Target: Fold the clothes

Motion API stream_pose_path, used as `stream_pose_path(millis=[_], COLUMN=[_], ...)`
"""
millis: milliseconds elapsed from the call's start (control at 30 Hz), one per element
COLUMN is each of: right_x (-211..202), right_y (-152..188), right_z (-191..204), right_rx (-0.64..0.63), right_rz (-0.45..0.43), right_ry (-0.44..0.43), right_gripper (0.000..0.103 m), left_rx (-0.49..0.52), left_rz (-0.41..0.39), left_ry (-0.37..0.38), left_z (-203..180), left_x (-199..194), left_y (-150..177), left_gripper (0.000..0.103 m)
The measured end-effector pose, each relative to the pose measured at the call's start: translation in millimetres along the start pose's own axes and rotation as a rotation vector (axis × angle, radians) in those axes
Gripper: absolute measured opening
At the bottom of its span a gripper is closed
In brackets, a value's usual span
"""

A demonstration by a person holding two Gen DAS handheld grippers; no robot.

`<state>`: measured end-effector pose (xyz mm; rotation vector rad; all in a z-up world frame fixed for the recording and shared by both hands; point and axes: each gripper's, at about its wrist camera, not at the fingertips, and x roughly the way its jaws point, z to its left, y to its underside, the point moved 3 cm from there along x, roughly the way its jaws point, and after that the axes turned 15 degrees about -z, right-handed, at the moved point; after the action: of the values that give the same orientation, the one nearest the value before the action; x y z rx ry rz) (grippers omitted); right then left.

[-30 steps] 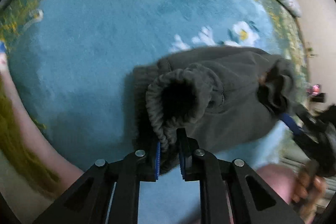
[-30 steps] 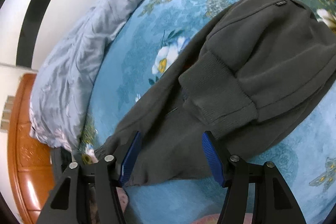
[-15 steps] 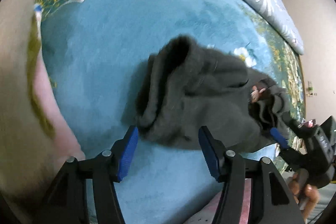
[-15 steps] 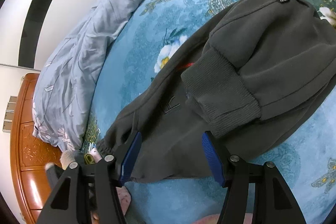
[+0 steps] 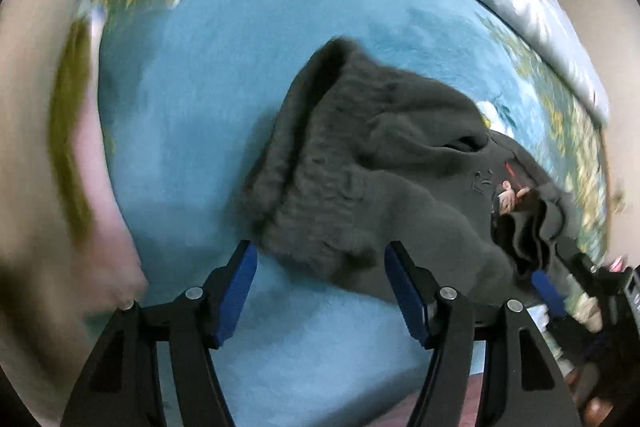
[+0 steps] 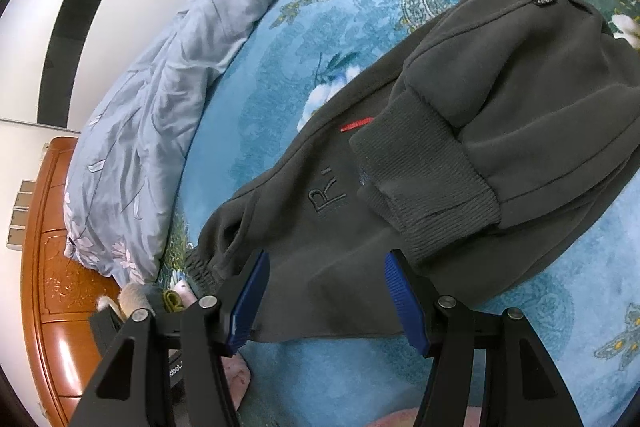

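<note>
**Cuff let go, fold not yet settled**

Since a second ago the ribbed cuff (image 5: 316, 195) has left my left tongs (image 5: 320, 291); then the pads were pinched on it, now the jaws are opening wide with nothing between them, and the cuff lies on the garment just beyond the tips. My right tongs (image 6: 326, 299) have not shifted; their jaws stand apart over the lower edge of the grey sweatpants (image 6: 500, 99), which lie half folded on the blue floral blanket (image 6: 260, 75) of the bed, one leg doubled back so its cuff rests over the stitched letter; whether the right pads touch the cloth I cannot tell, but they are not squeezing it.

What I worry about: the dropped leg sits bunched and humped in the left view, so it may slide or unroll off the layer beneath; if I press the next fold over that lump, the crease would come out crooked. Thick fleece also springs back; a shallow pinch on one layer could drag the top leg askew. The grey quilt (image 6: 160, 99) lies well apart, so snagging it seems unlikely.
</note>
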<state>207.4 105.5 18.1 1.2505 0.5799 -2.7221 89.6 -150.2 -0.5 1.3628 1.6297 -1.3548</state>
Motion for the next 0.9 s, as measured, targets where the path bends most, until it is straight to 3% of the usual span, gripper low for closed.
stream_pose_path(millis=[133, 233, 300, 467, 533, 633, 800, 900], right_x=[0.5, -1.7, -2.0, -0.8, -1.5, -3.5, -6.6, -9.4], right_y=[-0.2, -1.1, -2.0, -1.5, -1.7, -1.7, -1.0, -1.6], right_z=[4.5, 3.3, 0.9, 0.6, 0.8, -0.3, 0.8, 1.5], right_rx=[-0.024, -0.018, -0.002, 0.002, 0.0, 0.015, 0.014, 0.014], right_rz=[0.005, -0.001, -0.002, 0.002, 0.002, -0.003, -0.009, -0.019], right_ry=[-0.006, -0.023, -0.034, -0.041, -0.046, -0.06, -0.072, -0.081], right_gripper=[0.064, 0.064, 0.064, 0.064, 0.064, 0.065, 0.065, 0.065], left_rx=[-0.246, -0.509, -0.576, -0.544, -0.51, -0.387, -0.345, -0.238], left_rz=[0.06, -0.028, -0.069, -0.148, -0.17, -0.218, -0.291, -0.382], left_ry=[0.091, 0.218, 0.24, 0.212, 0.175, 0.13, 0.164, 0.122], left_z=[15.3, 38.5, 46.6, 40.6, 38.0, 24.8, 20.2, 20.2], left_x=[26.8, 34.7, 39.3, 38.2, 34.4, 22.7, -9.5, -37.5], left_y=[23.5, 24.3, 23.9, 21.9, 20.8, 15.0, -4.1, -22.3], left_gripper=[0.067, 0.068, 0.068, 0.065, 0.047, 0.036, 0.029, 0.029])
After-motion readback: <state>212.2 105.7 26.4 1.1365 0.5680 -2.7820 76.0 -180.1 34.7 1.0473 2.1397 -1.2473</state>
